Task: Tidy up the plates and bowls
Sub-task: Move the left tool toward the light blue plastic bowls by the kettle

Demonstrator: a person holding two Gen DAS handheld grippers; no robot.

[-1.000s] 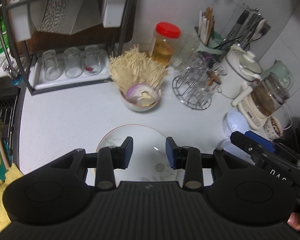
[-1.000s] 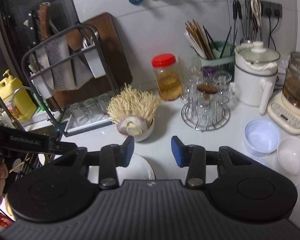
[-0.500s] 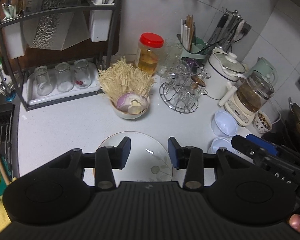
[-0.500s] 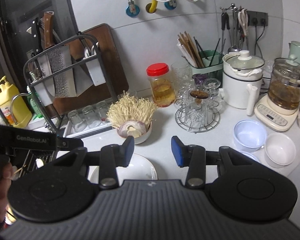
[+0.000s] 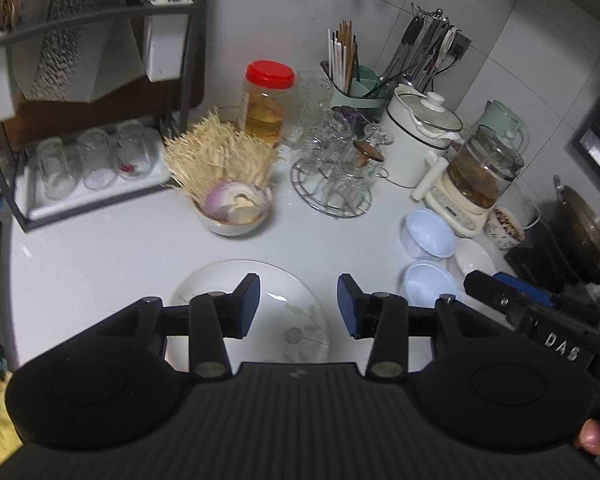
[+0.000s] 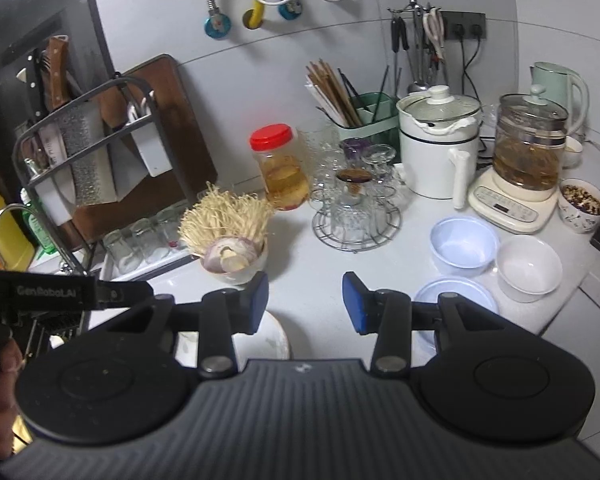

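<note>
A white plate with a leaf print (image 5: 296,316) lies on the white counter under my open, empty left gripper (image 5: 298,304). It shows partly in the right wrist view (image 6: 270,338). My right gripper (image 6: 305,300) is open and empty above the counter. To its right stand a pale blue bowl (image 6: 462,246), a white bowl (image 6: 528,268) and a pale blue shallow bowl (image 6: 454,298). The same bowls show in the left wrist view: blue bowl (image 5: 428,234), shallow blue bowl (image 5: 428,282), white bowl (image 5: 474,258). A bowl of enoki mushrooms and onion (image 6: 236,256) stands behind the plate.
A wire rack of glasses (image 6: 356,216), a red-lidded jar (image 6: 278,168), a white pot (image 6: 440,148), a glass kettle on its base (image 6: 526,172) and a utensil holder (image 6: 364,120) line the back. A dark dish rack with glasses (image 5: 84,160) stands at the left.
Both grippers have risen and pulled back from the counter, so more of the counter and the bowls at the right show. Both stay open and empty.
</note>
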